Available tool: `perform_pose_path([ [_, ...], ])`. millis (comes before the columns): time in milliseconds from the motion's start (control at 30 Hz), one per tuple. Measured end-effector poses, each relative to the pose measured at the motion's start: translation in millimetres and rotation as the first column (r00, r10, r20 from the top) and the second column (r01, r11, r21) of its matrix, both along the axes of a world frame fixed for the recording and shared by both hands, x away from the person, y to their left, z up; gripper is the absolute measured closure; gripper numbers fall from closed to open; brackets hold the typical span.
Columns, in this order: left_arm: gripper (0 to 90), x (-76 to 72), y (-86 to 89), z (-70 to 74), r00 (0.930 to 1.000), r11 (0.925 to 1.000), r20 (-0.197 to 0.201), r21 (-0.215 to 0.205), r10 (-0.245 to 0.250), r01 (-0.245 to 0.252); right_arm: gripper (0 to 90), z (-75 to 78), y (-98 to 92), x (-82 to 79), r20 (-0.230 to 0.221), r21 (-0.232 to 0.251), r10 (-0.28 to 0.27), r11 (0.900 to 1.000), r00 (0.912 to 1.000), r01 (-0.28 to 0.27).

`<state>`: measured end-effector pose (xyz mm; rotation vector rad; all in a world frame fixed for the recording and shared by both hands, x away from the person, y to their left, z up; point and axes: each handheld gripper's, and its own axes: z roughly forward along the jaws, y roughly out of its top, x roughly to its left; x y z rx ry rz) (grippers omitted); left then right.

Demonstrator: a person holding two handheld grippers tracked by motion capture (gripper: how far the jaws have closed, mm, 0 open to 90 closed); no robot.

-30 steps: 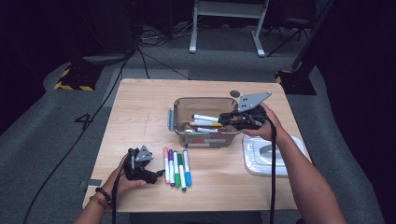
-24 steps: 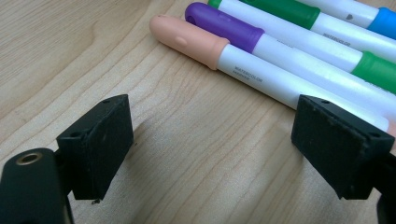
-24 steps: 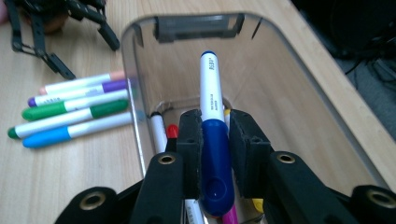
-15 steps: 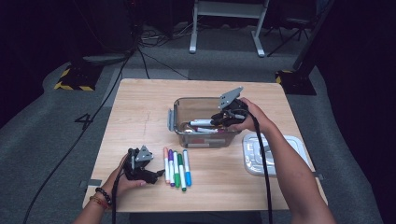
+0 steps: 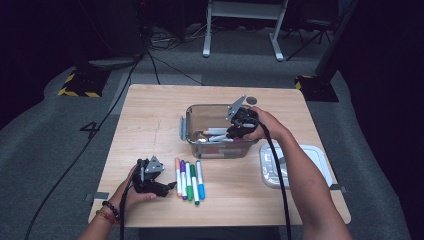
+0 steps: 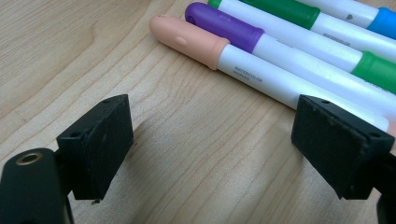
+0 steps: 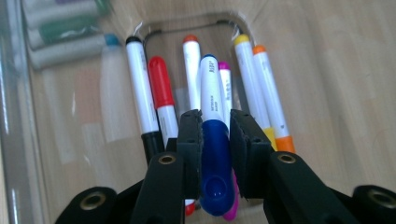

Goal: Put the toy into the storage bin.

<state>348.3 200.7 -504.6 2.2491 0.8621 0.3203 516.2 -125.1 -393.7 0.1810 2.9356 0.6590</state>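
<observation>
- Right hand [image 5: 262, 125] reaches in from the lower right, forearm stretched diagonally across the table [image 5: 150, 115], wrist bent so the right gripper [image 5: 239, 126] points left and down into the clear bin [image 5: 220, 150].
- Right gripper's grey plate tilts up toward the far edge of the table; its cable runs back along the forearm.
- Right jaws are narrow, clamped on the cap end of a dark blue marker [image 7: 214, 154]. Its white barrel sticks out ahead of the jaws, over the bin's inside.
- Under that marker, on the bin floor: black-capped, red [image 7: 161, 88], magenta, yellow and orange markers, roughly parallel.
- Bin sits mid-table. White lid [image 5: 310, 165] lies flat just to its right, partly under the right forearm.
- Left hand [image 5: 135, 192] rests at the near left of the table, palm wrapped around the left gripper [image 5: 167, 186], which lies low and points right.
- Left jaws stand wide apart, nothing between them but bare wood.
- Row of loose markers [image 5: 189, 177] lies just beside the left gripper's tips: peach [image 6: 187, 39], purple [image 6: 224, 23], two green, one blue, side by side.
- Right-side pad [image 6: 338, 140] of the left gripper is close to the peach marker's barrel; can't tell if it touches.
</observation>
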Motion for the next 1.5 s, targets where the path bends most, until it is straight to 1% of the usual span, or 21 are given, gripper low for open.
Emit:
perform_pose_path([
  [67,13.3,0.0,0.0,0.0,1.0,1.0,0.0,0.0,0.0,0.0,75.4,-1.5,1.1,0.1,-0.006,-0.046,0.0,0.999,1.0,0.0],
  [133,13.3,0.0,0.0,0.0,1.0,1.0,0.0,0.0,0.0,0.0,75.4,-3.1,1.9,1.1,-0.004,-0.066,-0.012,0.998,0.9999,0.011],
  [300,13.3,0.0,0.0,0.0,1.0,1.0,0.0,0.0,0.0,0.0,74.4,-3.7,1.2,1.2,-0.007,-0.064,-0.023,0.998,0.9997,0.023],
  [333,13.3,0.0,0.0,0.0,1.0,1.0,0.0,0.0,0.0,0.0,71.0,-3.9,1.5,1.6,0.002,-0.07,-0.028,0.997,0.9996,0.028],
  [433,13.3,0.0,0.0,0.0,1.0,1.0,0.0,0.0,0.0,0.0,67.7,-4.3,1.4,2.2,0.007,-0.073,-0.04,0.996,0.9992,0.04],
  [500,13.3,0.0,0.0,0.0,1.0,1.0,0.0,0.0,0.0,0.0,64.5,-3.4,0.8,2.1,0.017,-0.059,-0.058,0.997,0.9981,0.059],
  [633,13.3,0.1,0.0,0.0,1.0,1.0,0.001,0.0,0.0,0.0,59.7,0.8,-3.1,1.9,0.032,0.0,-0.079,0.997,0.9963,0.079],
  [700,13.3,0.0,0.0,0.0,1.0,1.0,0.0,0.0,0.0,0.0,57.7,6.1,-6.3,-1.0,0.029,0.055,-0.085,0.995,0.996,0.083],
  [767,13.3,0.0,0.0,0.0,1.0,1.0,0.0,0.0,0.0,0.0,52.8,11.4,-9.1,-3.6,0.044,0.097,-0.097,0.991,0.9943,0.093],
  [800,13.3,0.0,0.0,0.0,1.0,1.0,0.0,0.0,0.0,0.0,50.7,15.9,-11.4,-6.5,0.053,0.132,-0.129,0.984,0.9902,0.121],
  [867,13.3,0.0,0.0,0.0,1.0,1.0,0.0,0.0,0.0,0.0,46.4,21.9,-14.9,-11.1,0.064,0.187,-0.164,0.971,0.9844,0.149],
  [900,13.3,0.0,0.0,0.0,1.0,1.0,0.0,0.0,0.0,0.0,43.5,26.6,-17.6,-15.0,0.075,0.223,-0.196,0.959,0.9778,0.175],
  [933,13.3,0.0,0.0,0.0,1.0,1.0,0.0,0.0,0.0,0.0,42.9,29.5,-19.4,-17.3,0.077,0.245,-0.214,0.951,0.9739,0.189],
  [967,13.3,0.0,0.0,0.0,1.0,1.0,0.0,0.0,0.001,-0.001,41.4,34.5,-22.8,-22.2,0.082,0.278,-0.234,0.939,0.9688,0.203],
  [1067,13.3,0.0,0.0,0.0,1.0,1.0,0.0,0.0,0.0,0.0,37.4,45.9,-31.0,-37.6,0.11,0.34,-0.27,0.915,0.9566,0.219],
  [1167,13.3,0.0,0.0,0.0,1.0,1.0,0.0,0.0,0.0,0.0,33.7,53.3,-39.2,-52.2,0.13,0.388,-0.29,0.895,0.9482,0.22],
  [1200,13.3,0.0,0.0,0.0,1.0,1.0,0.0,0.0,0.001,-0.001,33.3,55.6,-43.5,-58.1,0.128,0.406,-0.291,0.888,0.9482,0.217],
  [1233,13.3,0.0,0.0,0.0,1.0,1.0,0.0,0.001,0.0,0.0,32.7,56.8,-46.7,-62.3,0.128,0.414,-0.286,0.886,0.9497,0.21],
  [1367,13.3,0.0,0.0,0.1,1.0,1.0,0.0,0.001,0.0,0.0,31.2,59.7,-54.8,-79.5,0.152,0.428,-0.296,0.88,0.9432,0.207],
  [1433,13.3,0.0,0.0,0.1,1.0,1.0,0.0,0.001,0.0,0.0,30.9,59.6,-57.4,-89.2,0.151,0.442,-0.288,0.875,0.9456,0.196],
  [1500,13.3,0.0,0.0,0.0,1.0,1.0,0.0,0.0,0.001,-0.001,30.9,58.2,-59.1,-99.1,0.154,0.456,-0.291,0.869,0.9445,0.193],
])
